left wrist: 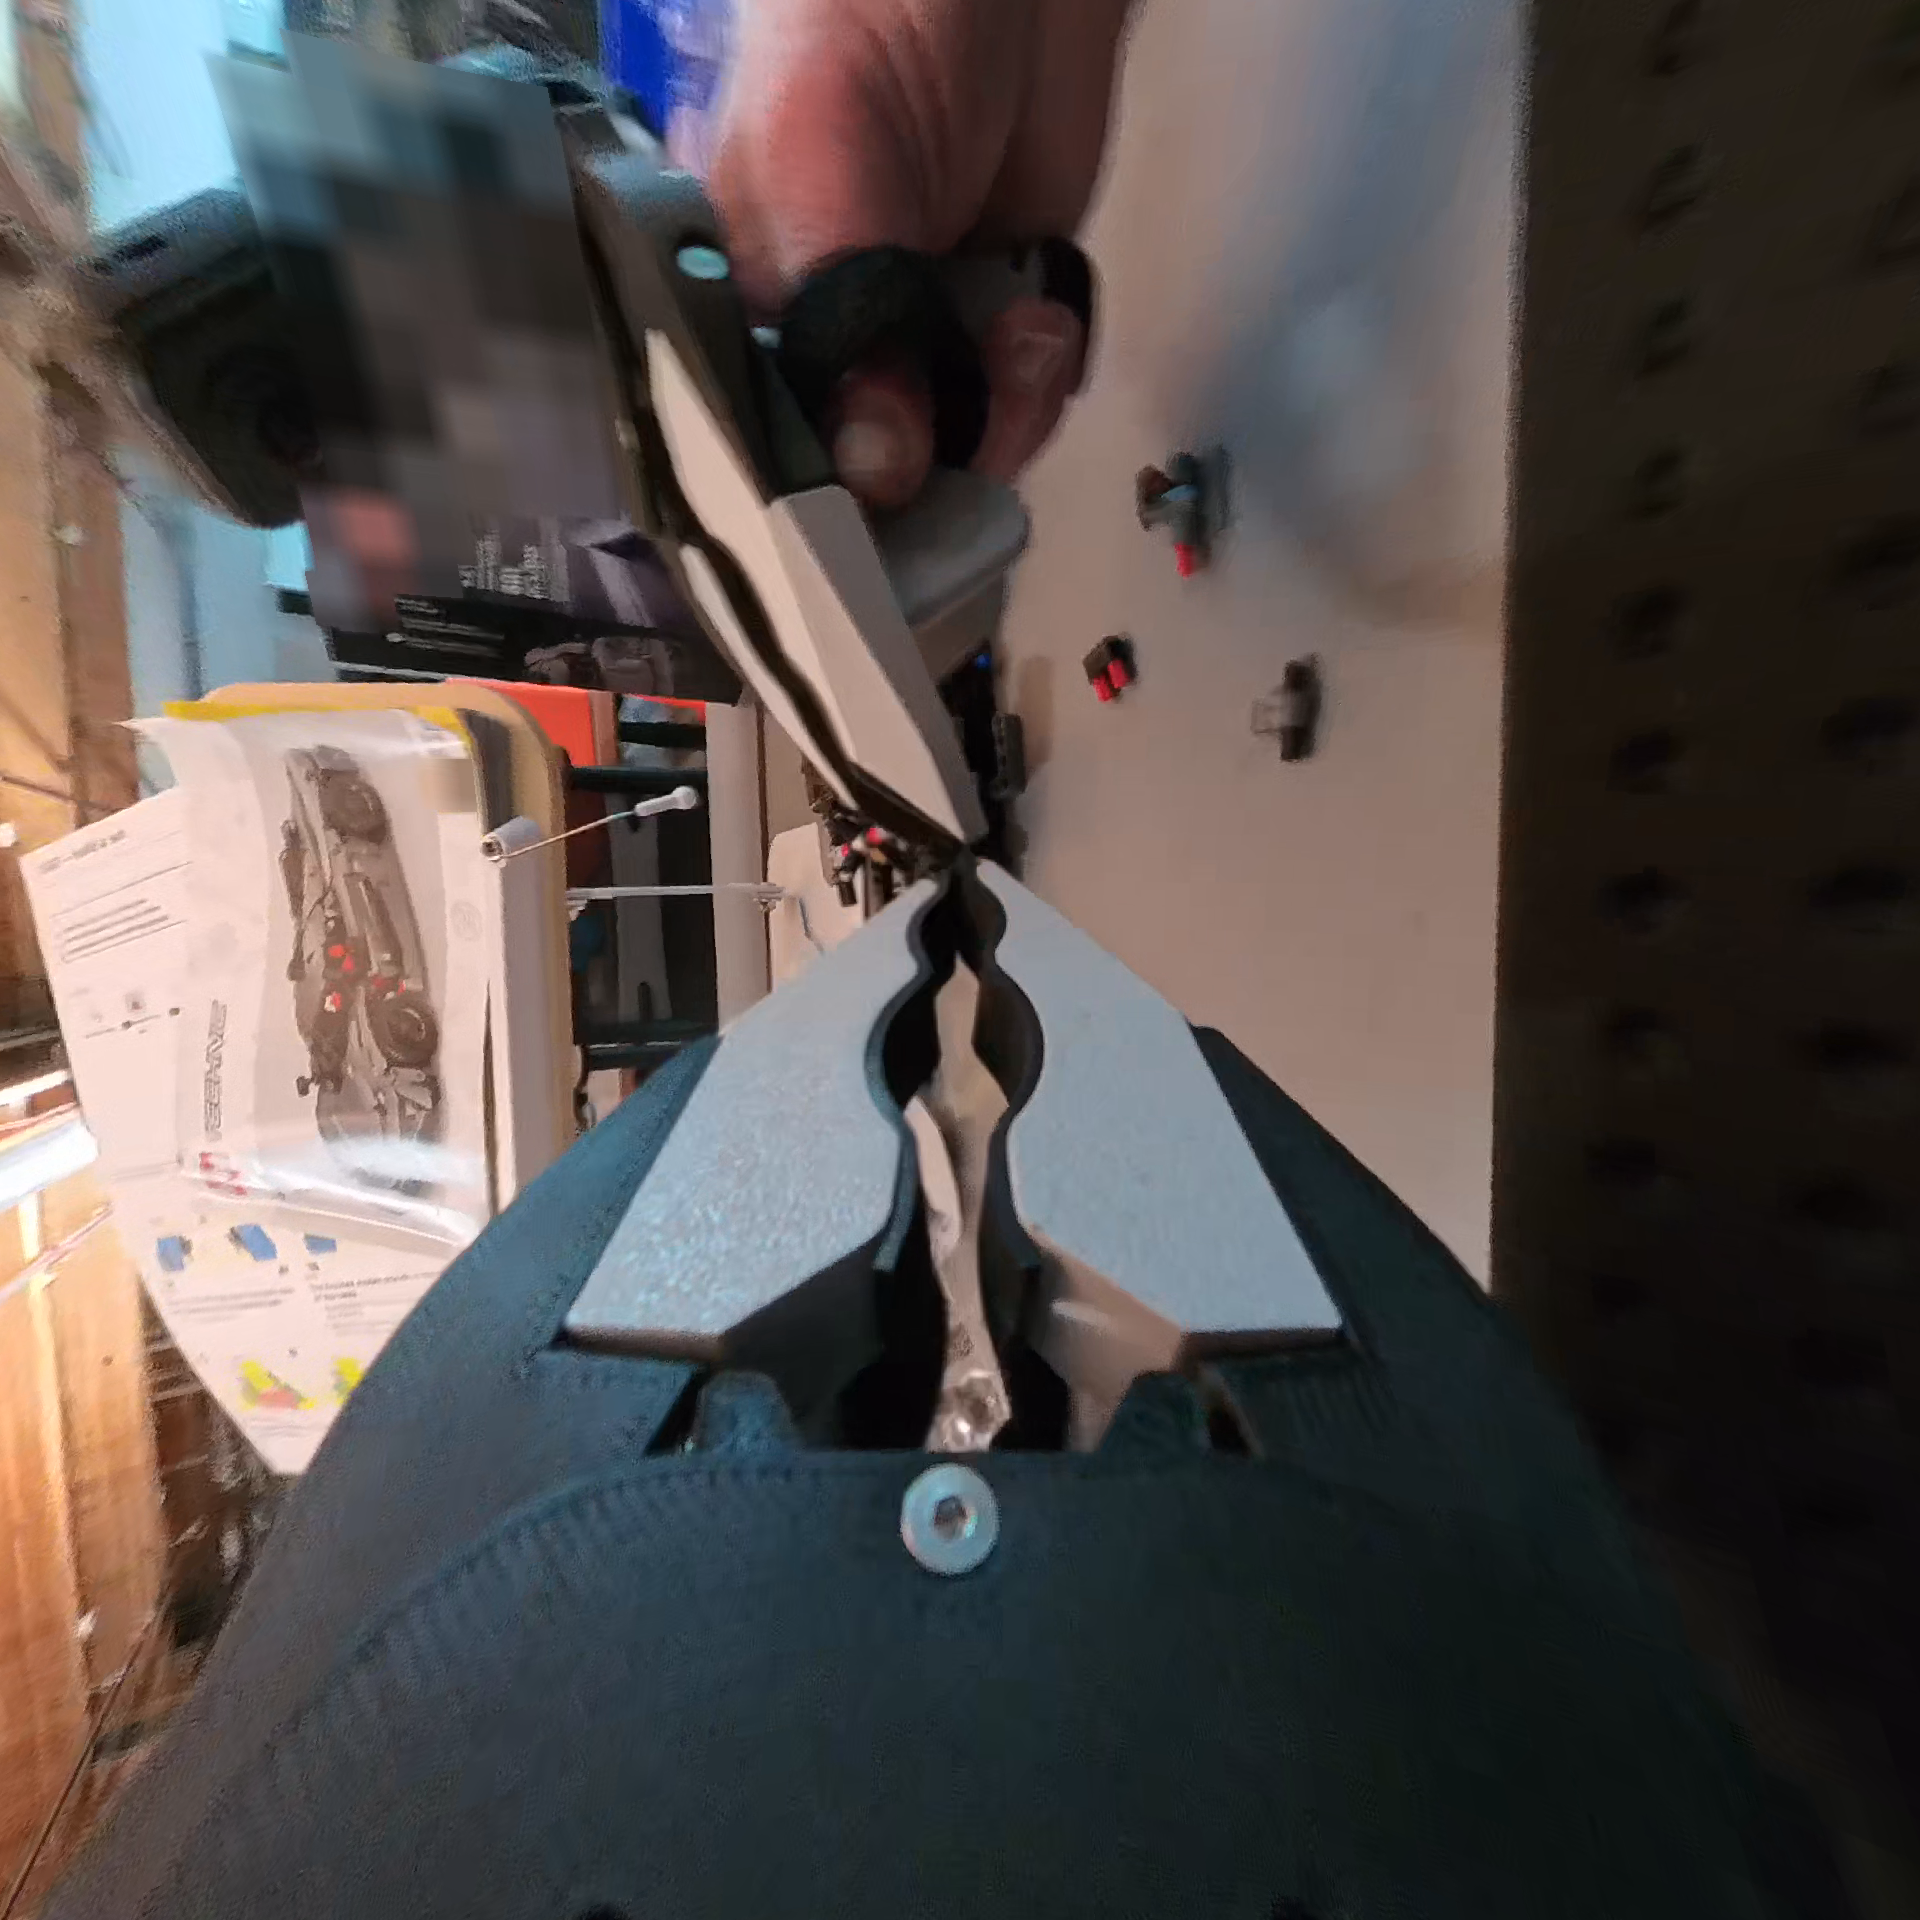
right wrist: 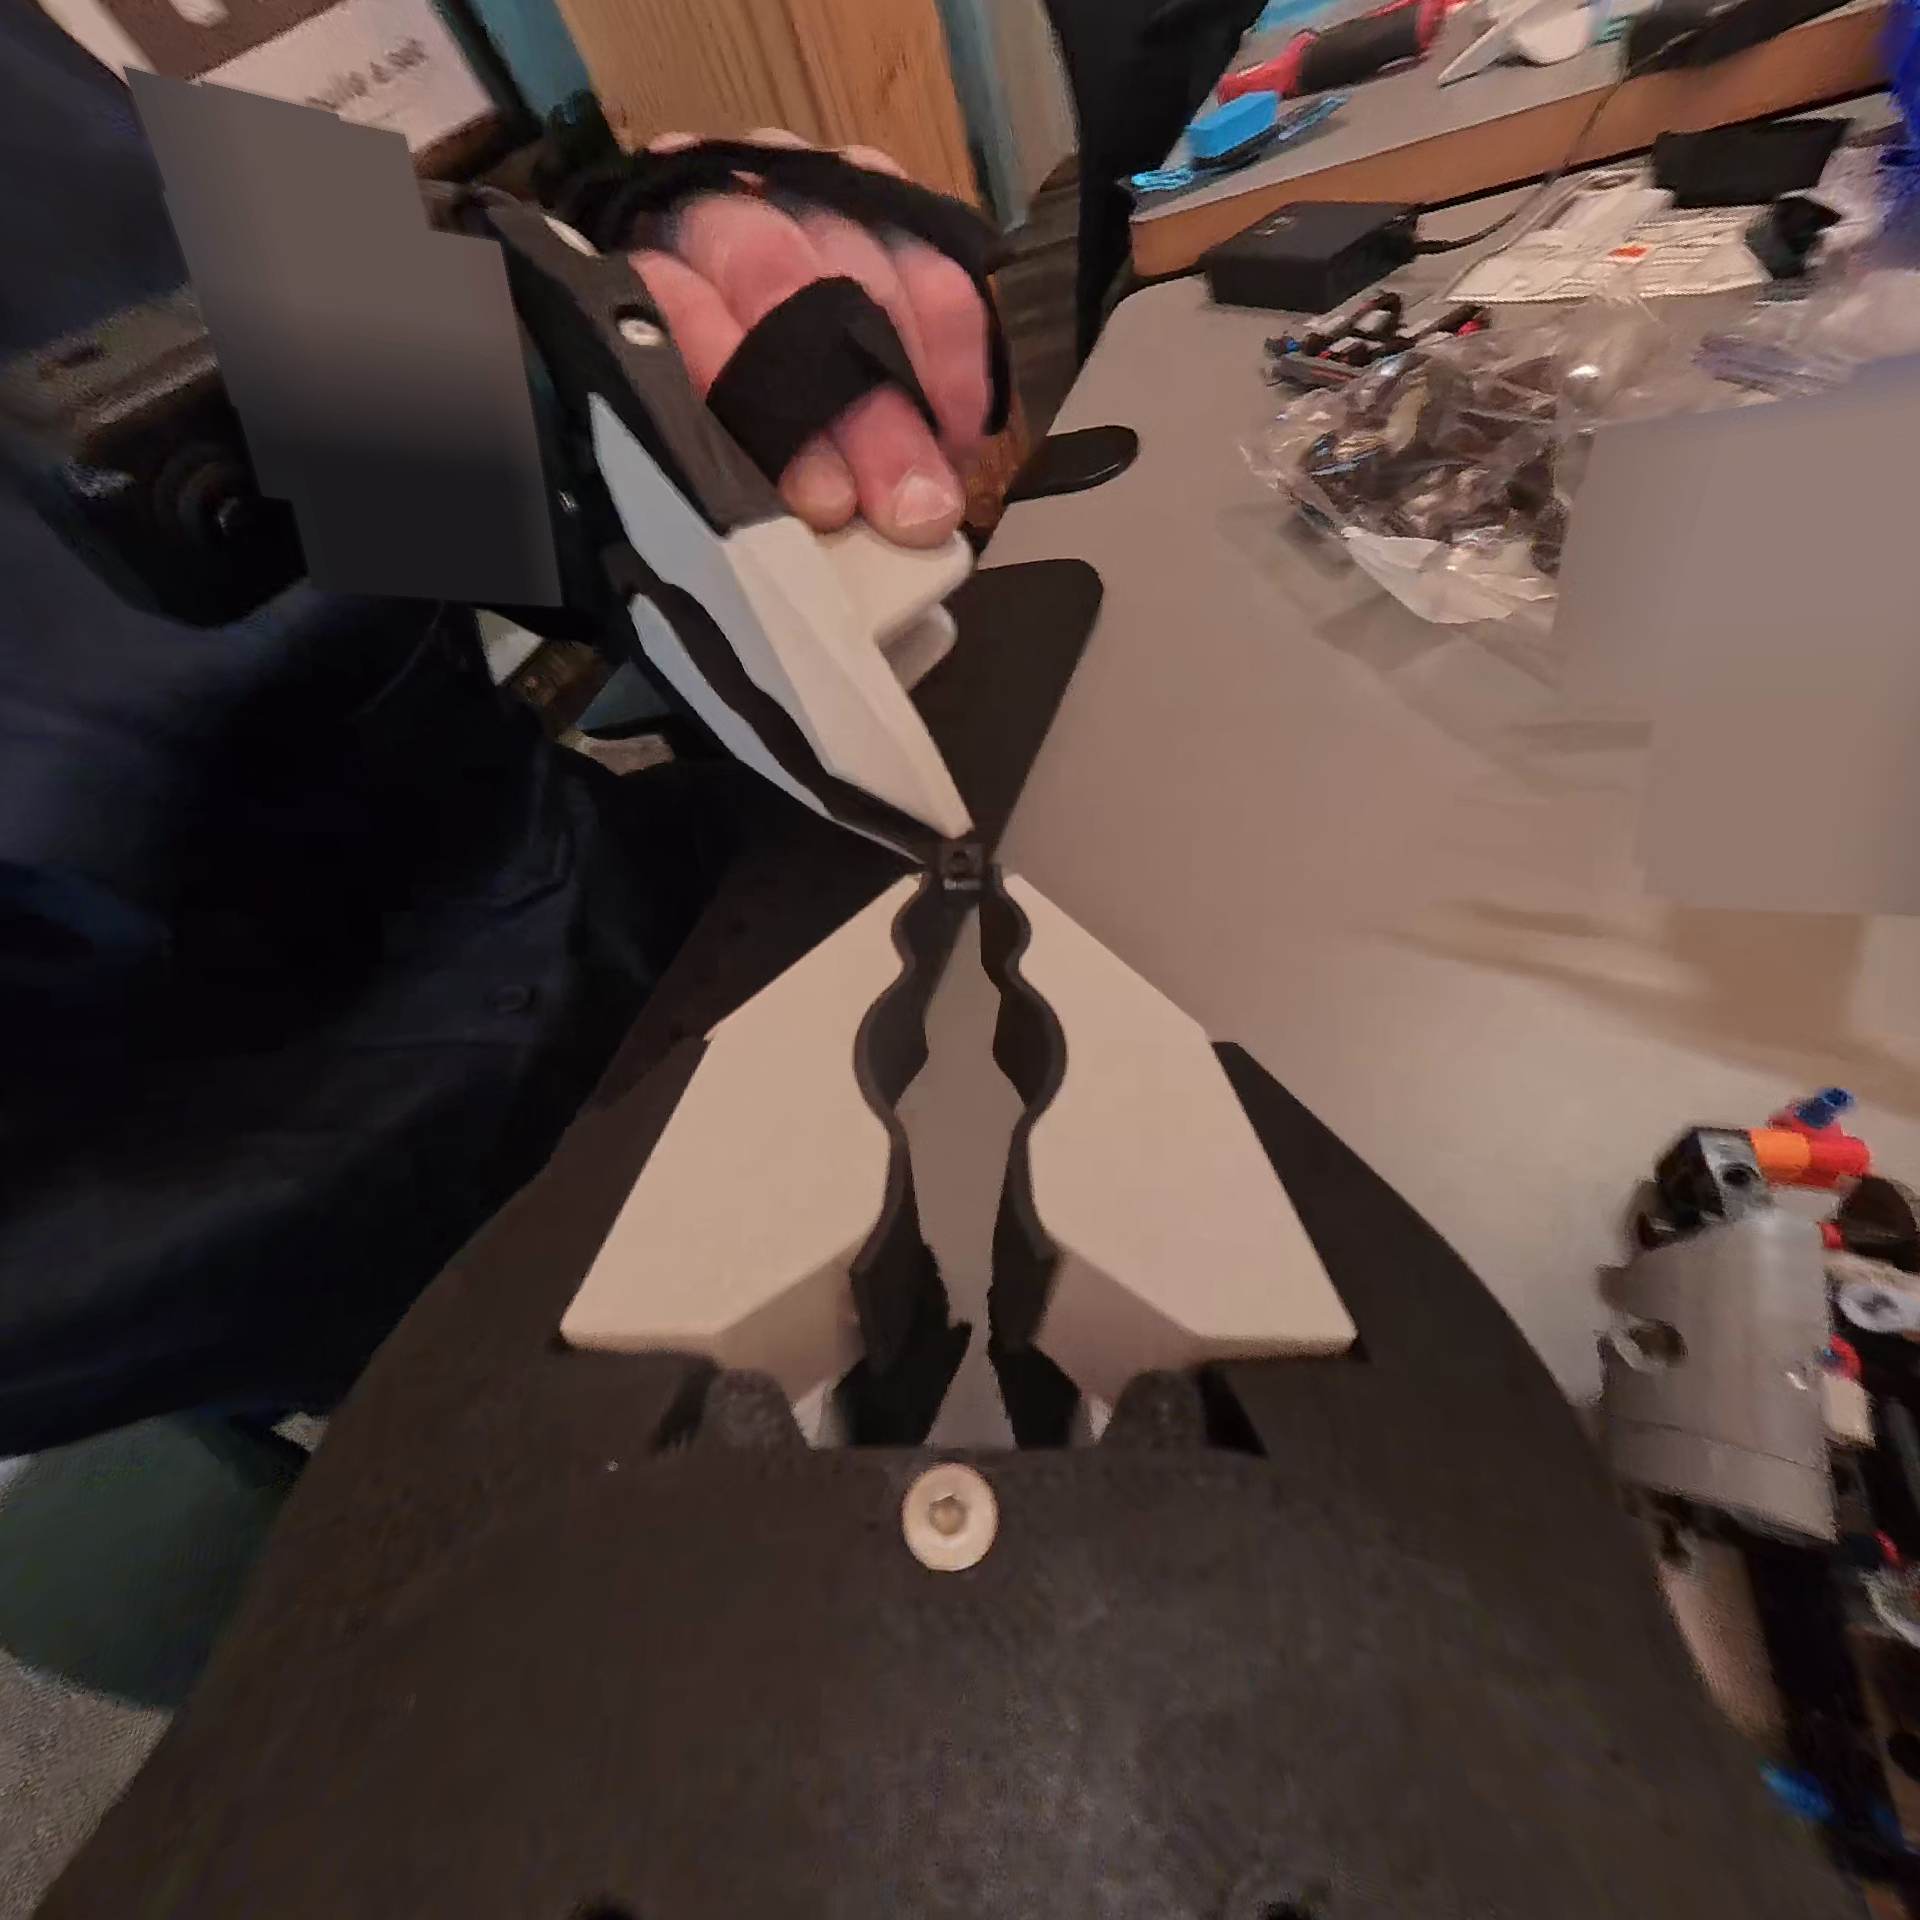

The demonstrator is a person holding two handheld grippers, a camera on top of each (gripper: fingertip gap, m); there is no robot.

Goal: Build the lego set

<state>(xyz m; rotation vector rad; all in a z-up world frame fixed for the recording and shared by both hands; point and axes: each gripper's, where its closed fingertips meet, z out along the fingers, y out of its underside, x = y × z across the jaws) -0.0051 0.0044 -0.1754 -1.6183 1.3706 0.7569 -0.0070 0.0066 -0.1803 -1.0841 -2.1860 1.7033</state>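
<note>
In the right wrist view my right gripper (right wrist: 961,885) is shut on a small black lego piece (right wrist: 961,864), held at the very fingertips above the edge of a black mat (right wrist: 1023,665). My left gripper (right wrist: 951,826) comes in from the upper left, its tips closed together and touching the top of that piece. In the left wrist view my left gripper (left wrist: 961,878) has its fingertips pressed together, tip to tip with the right gripper (left wrist: 966,836). The black piece is not clear in that view.
A partly built grey and black model (right wrist: 1745,1351) lies at the lower right. Clear bags of pieces (right wrist: 1434,457) lie on the grey table (right wrist: 1299,779). Loose small pieces (left wrist: 1110,665) (left wrist: 1184,499) (left wrist: 1294,707) lie on the table. An instruction booklet (left wrist: 312,987) stands at the left. My two grippers' fingertips are within a few centimetres of each other.
</note>
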